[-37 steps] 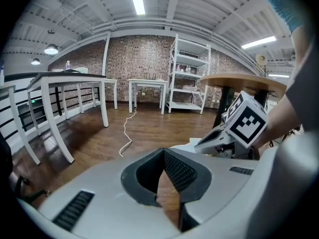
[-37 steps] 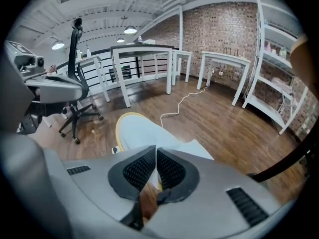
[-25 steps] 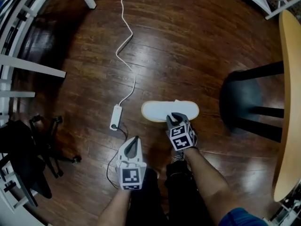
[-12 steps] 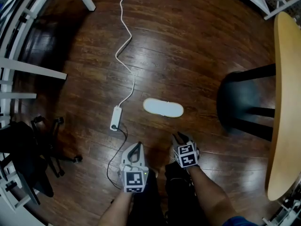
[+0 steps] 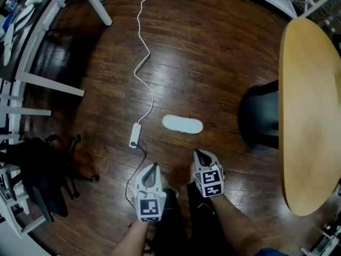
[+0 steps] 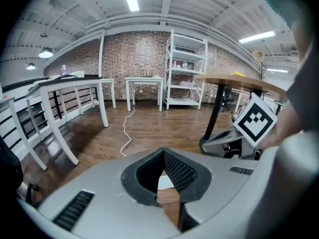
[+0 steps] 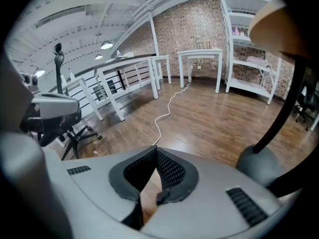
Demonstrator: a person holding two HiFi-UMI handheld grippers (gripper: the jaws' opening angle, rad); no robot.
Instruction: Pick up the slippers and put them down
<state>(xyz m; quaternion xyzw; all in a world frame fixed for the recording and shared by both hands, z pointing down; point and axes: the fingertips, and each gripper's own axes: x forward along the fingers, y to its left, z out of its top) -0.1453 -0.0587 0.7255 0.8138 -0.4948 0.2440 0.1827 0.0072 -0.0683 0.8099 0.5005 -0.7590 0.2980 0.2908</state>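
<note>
Item: one flat white foam slipper [image 5: 182, 124] lies on the dark brown wooden plank floor [image 5: 213, 63], between a white cable adapter [image 5: 135, 135] and a black pedestal base [image 5: 258, 121], touching neither. Whether a second slipper lies under it cannot be told.

Left gripper [image 5: 154, 168]: fingers together, nothing between them. Right gripper [image 5: 198, 154]: fingers together, empty. Both hang near the person's legs, apart from the slipper.

Assessment: the slipper is down and free of any grip. The put-down appears complete for this item; no other slipper is visible for handling.
</note>
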